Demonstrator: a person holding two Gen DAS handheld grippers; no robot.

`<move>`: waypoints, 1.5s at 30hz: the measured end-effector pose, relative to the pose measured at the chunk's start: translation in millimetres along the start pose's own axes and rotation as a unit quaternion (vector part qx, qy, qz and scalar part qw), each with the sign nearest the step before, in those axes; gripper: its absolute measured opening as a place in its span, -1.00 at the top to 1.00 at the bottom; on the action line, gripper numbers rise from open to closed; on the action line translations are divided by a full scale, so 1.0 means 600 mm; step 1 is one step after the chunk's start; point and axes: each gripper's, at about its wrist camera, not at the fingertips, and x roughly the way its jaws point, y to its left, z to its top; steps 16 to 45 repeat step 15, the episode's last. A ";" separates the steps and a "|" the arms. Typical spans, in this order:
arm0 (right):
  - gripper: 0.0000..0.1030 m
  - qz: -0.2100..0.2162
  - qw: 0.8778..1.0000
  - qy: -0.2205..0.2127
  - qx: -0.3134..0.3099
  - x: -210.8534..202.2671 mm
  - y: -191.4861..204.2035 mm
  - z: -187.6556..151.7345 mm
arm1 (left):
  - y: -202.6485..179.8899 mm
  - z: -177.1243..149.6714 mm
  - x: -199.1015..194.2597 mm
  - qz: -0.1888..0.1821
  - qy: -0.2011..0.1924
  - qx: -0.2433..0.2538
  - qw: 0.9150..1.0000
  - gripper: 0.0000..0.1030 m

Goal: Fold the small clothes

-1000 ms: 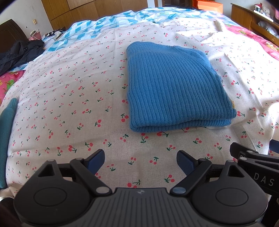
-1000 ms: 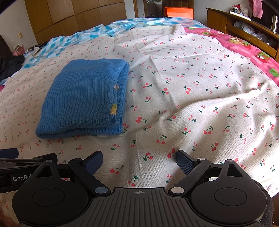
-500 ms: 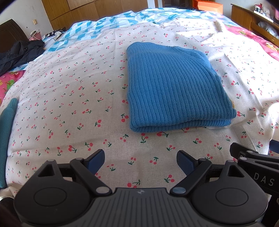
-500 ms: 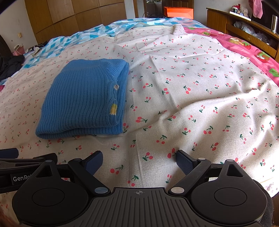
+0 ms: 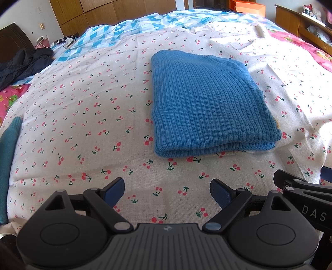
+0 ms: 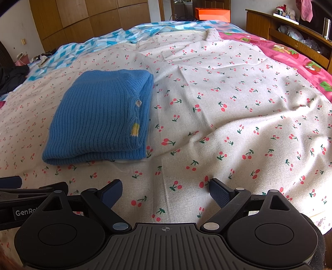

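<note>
- A blue ribbed knit sweater [image 5: 207, 103] is seen folded into a compact rectangle on the cherry-print sheet [image 5: 83, 124]; its doubled edge faces the cameras, and two layers are visible along that edge.
- In the right wrist view the same sweater [image 6: 99, 116] lies left of centre; a small yellow patch [image 6: 135, 129] and a small pale mark above it are shown on its right side.
- The left gripper [image 5: 167, 192] is held low over the sheet, near the sweater's front edge but apart from it; its blue-padded fingers [image 5: 115, 190] are spread wide and nothing is held between them.
- The right gripper [image 6: 165, 192] is held beside it, to the right of the sweater; its fingers [image 6: 217, 192] are likewise spread wide with only bare sheet between them.
- Part of each gripper is caught at the edge of the other's view.
- A blue-and-white patterned cloth [image 5: 128, 31] is spread beyond the sheet; a pink printed cover [image 6: 290, 54] lies along the right; dark clothing [image 5: 22, 64] is piled at the far left; a teal item [image 5: 8, 157] is seen at the left edge; wooden cabinets [image 6: 87, 18] line the back wall.
</note>
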 end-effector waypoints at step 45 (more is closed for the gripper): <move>-0.79 0.000 1.000 0.000 0.000 0.001 0.000 -0.001 | -0.003 0.001 -0.003 0.002 -0.004 0.002 1.000 -0.77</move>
